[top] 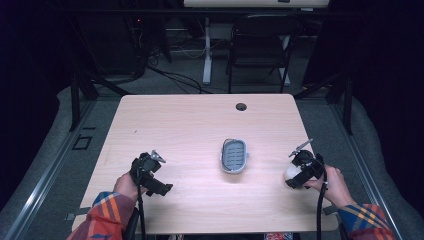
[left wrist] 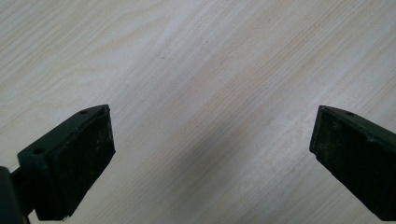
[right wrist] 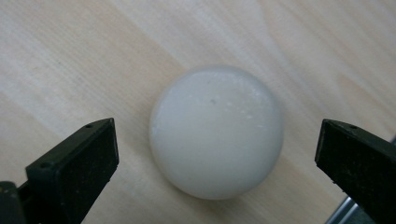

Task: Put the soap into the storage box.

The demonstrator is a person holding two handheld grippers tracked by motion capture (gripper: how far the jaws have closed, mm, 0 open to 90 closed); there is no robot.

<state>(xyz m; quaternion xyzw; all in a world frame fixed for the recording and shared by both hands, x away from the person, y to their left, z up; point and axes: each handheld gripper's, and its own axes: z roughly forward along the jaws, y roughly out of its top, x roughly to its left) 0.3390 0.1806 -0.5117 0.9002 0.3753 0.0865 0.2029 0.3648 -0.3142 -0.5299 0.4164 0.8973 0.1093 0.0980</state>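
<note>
Pale wooden table (top: 190, 125) carries an empty grey soap dish (top: 234, 155); my right tongs (right wrist: 217, 154) straddle a white soap ball (right wrist: 216, 130), spread; left tongs (left wrist: 212, 149) spread over bare wood.

One camera sits high up on the person's side and looks forward and down on the whole table (top: 200, 120), with the room's floor behind it. The other two ride on the hand tools and look down from very close at the wood. The right one sees a white ball (right wrist: 216, 132), which the high camera shows too (top: 291, 173).
</note>
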